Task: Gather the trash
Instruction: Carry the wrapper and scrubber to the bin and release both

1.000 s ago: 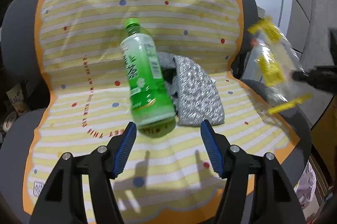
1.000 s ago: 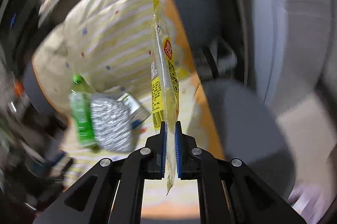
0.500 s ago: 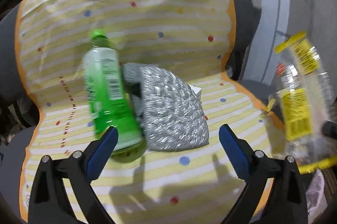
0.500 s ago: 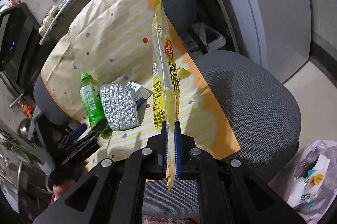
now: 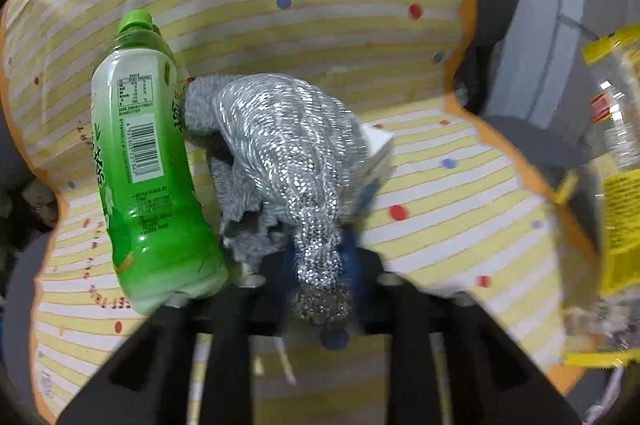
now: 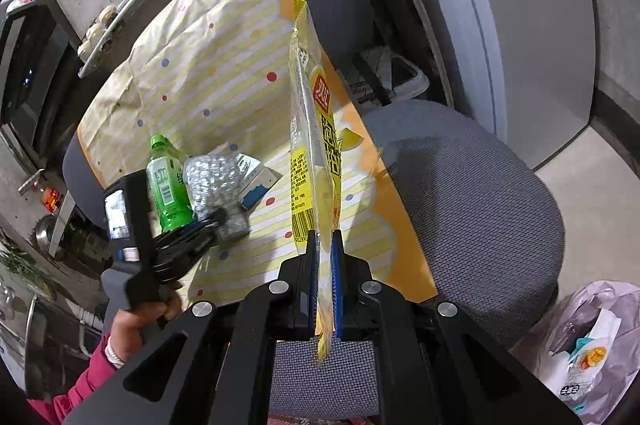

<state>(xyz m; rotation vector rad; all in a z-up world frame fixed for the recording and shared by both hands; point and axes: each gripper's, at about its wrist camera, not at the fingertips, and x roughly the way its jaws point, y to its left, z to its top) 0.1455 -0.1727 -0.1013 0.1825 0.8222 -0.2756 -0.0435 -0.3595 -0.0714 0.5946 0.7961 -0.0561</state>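
Broadly, a grey chair (image 6: 472, 185) fills both views, its seat and back draped with a yellow striped cloth (image 5: 320, 37) dotted red and blue. Beside the chair, on the floor, stands a plastic bag (image 6: 592, 345) with rubbish in it. On the cloth a green bottle (image 5: 140, 161) lies touching a silver wrapper (image 5: 292, 161), with a small white box (image 5: 378, 149) tucked under the wrapper's far side. The left gripper (image 5: 318, 265) has just been closing and now pinches the wrapper's near end between its blue pads. The right gripper (image 6: 323, 265) is clenched on a yellow packet (image 6: 316, 145), held upright above the seat's edge.
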